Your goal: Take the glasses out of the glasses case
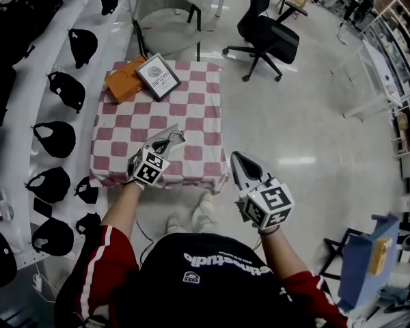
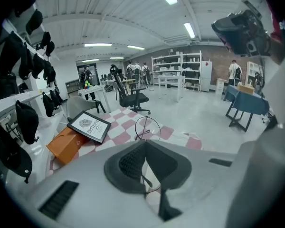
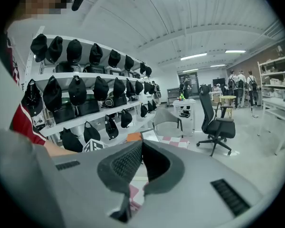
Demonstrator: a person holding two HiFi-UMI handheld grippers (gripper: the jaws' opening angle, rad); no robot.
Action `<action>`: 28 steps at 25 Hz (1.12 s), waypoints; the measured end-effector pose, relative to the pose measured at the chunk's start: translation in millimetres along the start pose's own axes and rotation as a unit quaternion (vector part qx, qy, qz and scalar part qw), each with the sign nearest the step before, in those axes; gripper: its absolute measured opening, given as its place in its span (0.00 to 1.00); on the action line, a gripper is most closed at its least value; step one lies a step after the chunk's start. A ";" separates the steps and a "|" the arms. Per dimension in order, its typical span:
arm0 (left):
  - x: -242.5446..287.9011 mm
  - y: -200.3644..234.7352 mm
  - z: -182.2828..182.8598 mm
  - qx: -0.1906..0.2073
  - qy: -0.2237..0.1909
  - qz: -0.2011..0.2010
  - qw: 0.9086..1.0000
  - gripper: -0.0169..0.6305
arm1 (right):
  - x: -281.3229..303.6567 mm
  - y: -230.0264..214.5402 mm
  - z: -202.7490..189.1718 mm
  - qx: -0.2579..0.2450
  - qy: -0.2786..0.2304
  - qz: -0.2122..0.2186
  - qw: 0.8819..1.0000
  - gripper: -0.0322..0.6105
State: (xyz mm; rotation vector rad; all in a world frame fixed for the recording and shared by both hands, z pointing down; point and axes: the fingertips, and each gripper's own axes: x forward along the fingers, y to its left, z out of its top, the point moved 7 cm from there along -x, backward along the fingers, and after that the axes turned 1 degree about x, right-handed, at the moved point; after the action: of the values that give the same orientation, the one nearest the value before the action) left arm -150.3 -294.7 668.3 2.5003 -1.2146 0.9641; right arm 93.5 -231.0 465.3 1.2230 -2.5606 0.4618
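Thin wire-framed glasses (image 2: 147, 127) with round lenses are pinched in my left gripper (image 2: 144, 145), which is shut on them. In the head view this left gripper (image 1: 175, 135) hovers over the near part of the checked table (image 1: 198, 108), the glasses (image 1: 165, 144) showing as dark wire between its jaws. The orange glasses case (image 1: 123, 79) lies at the table's far left corner, lid down; it also shows as an orange case (image 2: 66, 144) in the left gripper view. My right gripper (image 1: 238, 158) is shut on nothing, held off the table's near right corner.
A framed picture (image 1: 157, 75) leans partly on the orange case. White shelves with black caps (image 1: 58, 139) run along the left. A grey chair (image 1: 165, 9) and a black office chair (image 1: 268, 36) stand beyond the table. A blue table (image 1: 364, 258) is at the right.
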 end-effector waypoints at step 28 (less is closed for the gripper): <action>-207.2 -19.4 67.9 -0.087 -0.206 0.024 0.974 0.04 | -31.6 74.2 39.4 -0.011 -0.081 0.004 0.997 0.04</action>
State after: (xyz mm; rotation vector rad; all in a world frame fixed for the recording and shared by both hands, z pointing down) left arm -196.9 -181.4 486.9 2.6120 -1.4068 0.3300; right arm 50.4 -180.2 405.0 1.2923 -2.6987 0.3469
